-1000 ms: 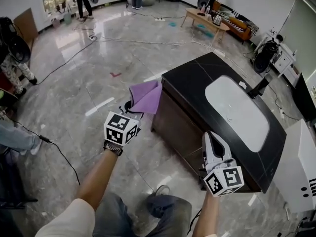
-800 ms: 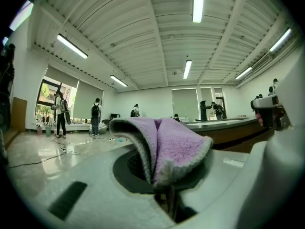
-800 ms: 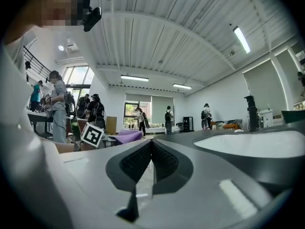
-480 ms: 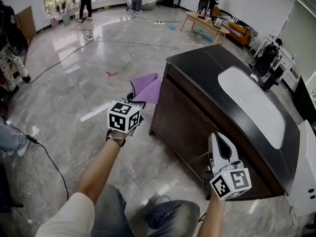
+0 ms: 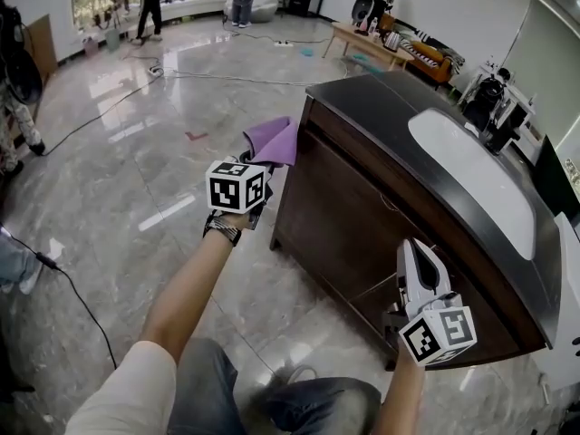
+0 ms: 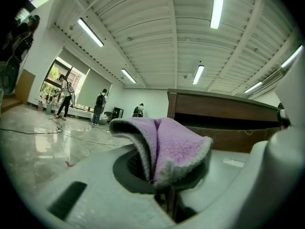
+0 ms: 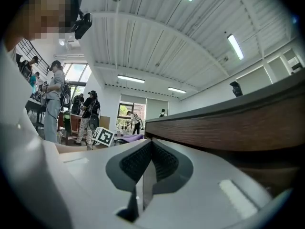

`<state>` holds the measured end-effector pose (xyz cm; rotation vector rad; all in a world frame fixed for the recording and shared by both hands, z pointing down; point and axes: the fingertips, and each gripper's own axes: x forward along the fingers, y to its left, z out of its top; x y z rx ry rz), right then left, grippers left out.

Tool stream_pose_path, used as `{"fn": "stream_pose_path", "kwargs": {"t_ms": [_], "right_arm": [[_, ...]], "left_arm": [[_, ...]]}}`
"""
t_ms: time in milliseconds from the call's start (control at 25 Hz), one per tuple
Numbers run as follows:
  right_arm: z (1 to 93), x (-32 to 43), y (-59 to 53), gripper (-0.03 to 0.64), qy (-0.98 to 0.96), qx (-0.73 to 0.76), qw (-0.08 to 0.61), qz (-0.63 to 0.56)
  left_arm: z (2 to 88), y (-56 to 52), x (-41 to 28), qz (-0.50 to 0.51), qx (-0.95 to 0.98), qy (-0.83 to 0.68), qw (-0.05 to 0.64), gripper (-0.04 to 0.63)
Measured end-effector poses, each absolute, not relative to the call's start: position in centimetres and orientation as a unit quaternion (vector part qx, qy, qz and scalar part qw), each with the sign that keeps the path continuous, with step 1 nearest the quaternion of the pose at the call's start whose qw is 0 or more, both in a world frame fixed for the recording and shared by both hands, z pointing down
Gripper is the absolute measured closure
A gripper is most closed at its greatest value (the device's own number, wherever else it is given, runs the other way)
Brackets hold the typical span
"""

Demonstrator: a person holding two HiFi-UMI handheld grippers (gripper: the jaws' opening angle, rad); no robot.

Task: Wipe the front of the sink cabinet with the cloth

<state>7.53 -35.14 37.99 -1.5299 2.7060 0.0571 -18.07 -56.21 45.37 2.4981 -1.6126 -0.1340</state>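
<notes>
Wiping well here begins, I judge, with closing the gap. The left claw point(image 5: 255, 165) is clamped tight on the purple cloth point(image 5: 273, 140), which stands up as a folded flap above and ahead of its jaws. The sink cabinet front point(image 5: 358, 220) lies ahead of that claw and off to its right, with the near top corner of the cabinet just beside the flap. The flap should meet the wood broad side on, so the claw wants turning until the loose fold faces the panel rather than the hard jaw tips. It should then press lightly and sweep in long level strokes from that corner along the panel, each pass overlapping the last. The right claw point(image 5: 418, 259) has its jaws together on nothing and sits close in front of the panel's lower part. It is best kept out of the sweep's path. Whether the cloth already touches the corner cannot be told from the head view. In the left gripper view the cloth point(image 6: 174, 147) covers the jaw tips and the lower cabinet point(image 6: 224, 109), leaving only an upper band of wood visible. The right claw point(image 7: 145, 165) sees just a slanting strip of the cabinet point(image 7: 228, 128) to its right. The panel's far end runs behind the right claw's marker cube.
</notes>
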Motion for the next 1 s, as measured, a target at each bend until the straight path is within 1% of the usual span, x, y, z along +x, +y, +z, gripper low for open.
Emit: {"fn": "stream_pose_path", "kwargs": {"t_ms": [280,400,1000], "right_arm": [[38.6,7.6,-35.0,0.611,0.862,-0.506,0.019,0.017],[38.6,8.1,-34.0,0.611,0.86,-0.51,0.006,0.024],[39.6,16.0,-30.5,0.61,0.801,-0.598,-0.02,0.018]], "left_arm": [[45.8,-57.0,-15.7,-0.048,0.847,-0.526,0.065,0.551],[45.7,-56.7,-14.3,-0.041,0.854,-0.516,0.055,0.551],[45.8,-53.4,-5.9,0.004,0.889,-0.457,-0.008,0.551]]}}
